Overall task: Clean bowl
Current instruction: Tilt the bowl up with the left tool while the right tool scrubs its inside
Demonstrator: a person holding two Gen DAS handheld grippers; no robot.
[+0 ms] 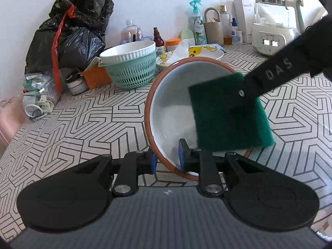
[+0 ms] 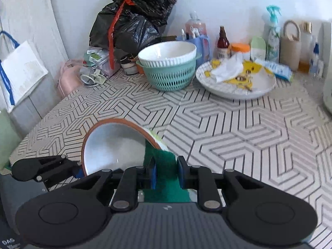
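A white bowl (image 1: 172,103) with a brown rim is tilted up off the patterned table. My left gripper (image 1: 167,158) is shut on its near rim, one blue pad outside and one inside. A green scouring pad (image 1: 230,114) hangs over the bowl's right half, and the black right gripper arm (image 1: 276,72) comes down to it from the upper right. In the right wrist view my right gripper (image 2: 166,175) is shut on the green pad (image 2: 164,166), which lies against the rim of the bowl (image 2: 112,145). The left gripper (image 2: 78,172) shows at the bowl's left edge.
At the back stand a white ribbed bowl (image 1: 128,51) inside a teal colander (image 1: 132,72), a yellow-patterned plate (image 2: 236,83) with a crumpled tissue, black rubbish bags (image 1: 68,25), several bottles (image 1: 195,22) and a kettle (image 1: 274,20). The patterned tabletop (image 2: 238,141) lies right of the bowl.
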